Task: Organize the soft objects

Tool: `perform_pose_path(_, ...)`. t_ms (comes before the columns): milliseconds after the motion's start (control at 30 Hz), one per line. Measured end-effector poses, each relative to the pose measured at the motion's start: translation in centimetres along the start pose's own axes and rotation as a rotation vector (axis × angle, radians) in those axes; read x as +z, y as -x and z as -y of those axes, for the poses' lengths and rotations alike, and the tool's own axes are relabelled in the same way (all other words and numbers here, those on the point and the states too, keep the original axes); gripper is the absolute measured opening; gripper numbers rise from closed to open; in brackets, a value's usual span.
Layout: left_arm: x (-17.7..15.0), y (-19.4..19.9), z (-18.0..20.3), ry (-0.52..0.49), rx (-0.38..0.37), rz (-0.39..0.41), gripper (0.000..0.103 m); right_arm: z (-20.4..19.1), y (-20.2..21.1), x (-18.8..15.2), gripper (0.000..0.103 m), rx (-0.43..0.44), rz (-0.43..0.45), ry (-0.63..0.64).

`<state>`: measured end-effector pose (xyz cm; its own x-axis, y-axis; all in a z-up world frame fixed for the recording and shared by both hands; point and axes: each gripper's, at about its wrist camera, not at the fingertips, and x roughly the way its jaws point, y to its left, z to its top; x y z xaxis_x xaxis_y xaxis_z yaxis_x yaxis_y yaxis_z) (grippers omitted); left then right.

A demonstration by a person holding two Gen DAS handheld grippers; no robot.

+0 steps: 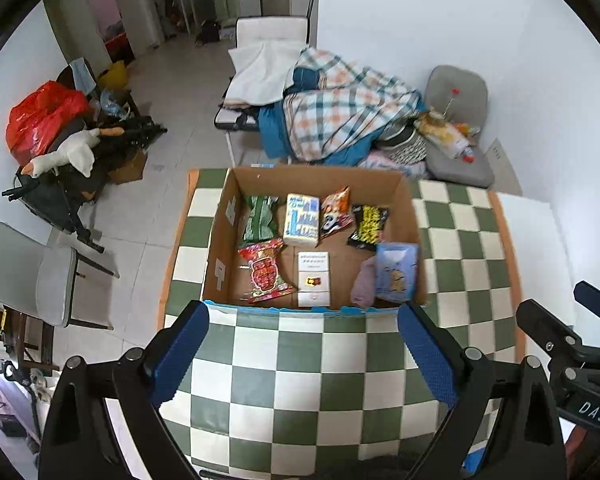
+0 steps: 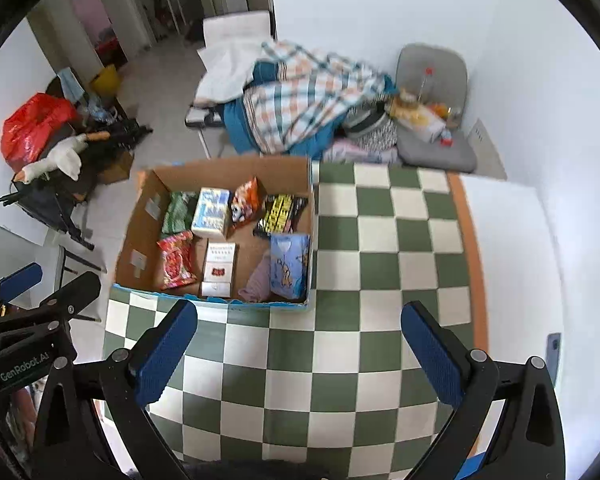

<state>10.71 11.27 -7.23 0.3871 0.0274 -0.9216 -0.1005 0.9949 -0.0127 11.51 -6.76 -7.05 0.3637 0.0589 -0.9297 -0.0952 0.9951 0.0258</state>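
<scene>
An open cardboard box (image 1: 220,240) (image 2: 140,236) sits on the green and white checkered tablecloth (image 1: 300,380) (image 2: 380,272). It holds soft packs: a green pack (image 1: 260,218), a tissue pack (image 1: 302,220), a red snack bag (image 1: 265,272), a black and yellow bag (image 1: 369,226), a blue pouch (image 1: 396,274) (image 2: 289,266) and a mauve cloth (image 1: 364,284). My left gripper (image 1: 304,356) is open and empty above the cloth, in front of the box. My right gripper (image 2: 300,356) is open and empty, to the right of the box's near corner.
A white carton (image 1: 314,278) lies flat in the box. Beyond the table stand a cot with a plaid blanket (image 1: 340,112), a grey chair (image 1: 456,120) and floor clutter with a red bag (image 1: 40,120). A white chair (image 1: 28,276) stands left of the table.
</scene>
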Motion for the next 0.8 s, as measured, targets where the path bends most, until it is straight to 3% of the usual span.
perform_pose_path(333, -1.3, 5.4, 0.7, -0.006, 0.001, 0.048, 0.096, 0.7, 8.5, -1.5, 0.103, -0.005, 0.101, -0.008)
perform_pose_path(800, -1.8, 8.1, 1.0, -0.004, 0.017, 0.099, 0.096, 2.5, 11.8, -1.2, 0.103, -0.033, 0.153, -0.032)
